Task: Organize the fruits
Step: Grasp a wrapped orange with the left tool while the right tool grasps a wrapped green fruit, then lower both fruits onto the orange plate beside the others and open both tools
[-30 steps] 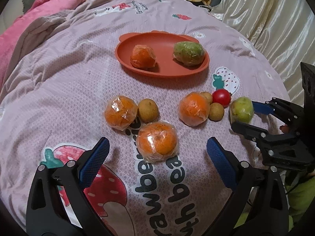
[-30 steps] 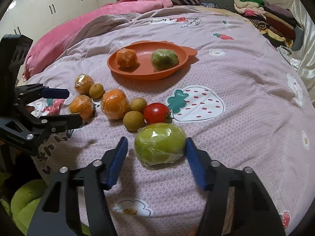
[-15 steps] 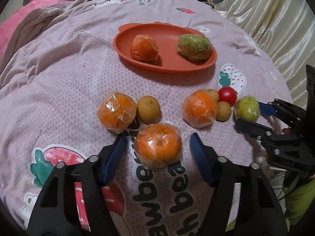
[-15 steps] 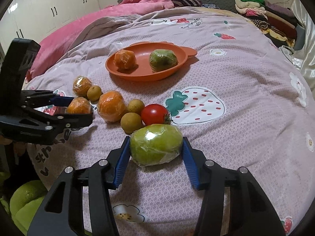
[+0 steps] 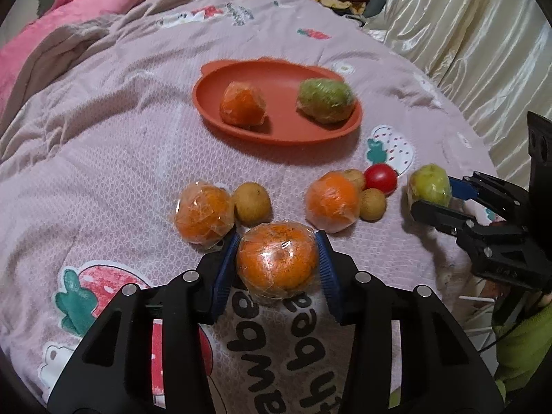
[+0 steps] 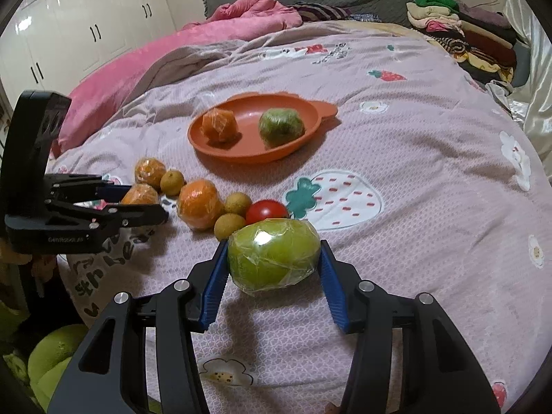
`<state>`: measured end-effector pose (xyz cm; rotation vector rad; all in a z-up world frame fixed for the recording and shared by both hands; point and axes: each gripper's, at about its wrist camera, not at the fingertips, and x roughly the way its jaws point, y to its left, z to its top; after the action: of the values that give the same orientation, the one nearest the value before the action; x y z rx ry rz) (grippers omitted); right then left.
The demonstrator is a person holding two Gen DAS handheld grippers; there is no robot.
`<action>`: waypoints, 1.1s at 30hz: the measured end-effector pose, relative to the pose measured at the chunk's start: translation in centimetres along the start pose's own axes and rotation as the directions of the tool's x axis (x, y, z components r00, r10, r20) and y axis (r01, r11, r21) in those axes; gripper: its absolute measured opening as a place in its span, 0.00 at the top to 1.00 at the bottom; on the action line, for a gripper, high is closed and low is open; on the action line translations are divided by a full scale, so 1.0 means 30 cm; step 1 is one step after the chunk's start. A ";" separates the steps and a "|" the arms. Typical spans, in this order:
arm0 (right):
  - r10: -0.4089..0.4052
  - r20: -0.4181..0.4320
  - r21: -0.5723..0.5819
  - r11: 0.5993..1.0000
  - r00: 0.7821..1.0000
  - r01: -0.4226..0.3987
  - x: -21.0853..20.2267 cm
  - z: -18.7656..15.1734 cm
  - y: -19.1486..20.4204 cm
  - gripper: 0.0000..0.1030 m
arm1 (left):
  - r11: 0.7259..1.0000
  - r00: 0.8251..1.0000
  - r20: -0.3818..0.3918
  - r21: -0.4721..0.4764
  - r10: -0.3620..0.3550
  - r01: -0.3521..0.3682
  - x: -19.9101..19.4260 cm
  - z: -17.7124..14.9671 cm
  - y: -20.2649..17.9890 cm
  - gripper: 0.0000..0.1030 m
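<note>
1. Left hand-held gripper (image 5: pixel 277 264): its jaws have just been closing and both blue pads now press a plastic-wrapped orange (image 5: pixel 277 260) on the bed quilt (image 5: pixel 103 158), film glinting over the pitted peel.
2. Right hand-held gripper (image 6: pixel 274 258) is clamped on a wrapped green fruit (image 6: pixel 272 253), shiny and creased; it looks slightly off the quilt, though I can't be sure.
3. Orange plate (image 5: pixel 286 134) sits further back, carrying one wrapped orange and one wrapped green fruit, apart.
4. Crowding the left grip: a second wrapped orange (image 5: pixel 203 214) touches the left pad, with a small brown fruit (image 5: pixel 252 203) just behind.
5. A third orange (image 5: pixel 333 201), two small brown fruits and a tomato (image 5: pixel 380 178) cluster to the right.
6. The gripper bodies cut off the lettering printed on the quilt.
</note>
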<state>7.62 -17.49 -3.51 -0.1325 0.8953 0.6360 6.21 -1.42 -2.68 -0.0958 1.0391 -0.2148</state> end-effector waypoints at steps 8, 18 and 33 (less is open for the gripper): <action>-0.002 0.061 0.016 1.000 0.998 0.001 -0.059 0.051 -0.028 0.53 | 1.000 0.999 0.034 0.008 -0.006 0.006 -0.051 0.038 -0.013 0.65; -0.001 0.112 0.005 1.000 0.994 0.000 -0.077 0.139 -0.056 0.53 | 1.000 0.998 0.058 0.007 -0.002 0.002 -0.071 0.123 -0.021 0.65; 0.011 0.130 -0.035 0.999 0.991 -0.006 -0.032 0.260 -0.066 0.53 | 1.000 0.999 0.036 0.027 0.006 -0.007 -0.003 0.232 -0.029 0.65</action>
<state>13.66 -16.69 1.84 -0.1168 0.7592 0.6607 12.06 -2.40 1.07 -0.0717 0.9999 -0.2207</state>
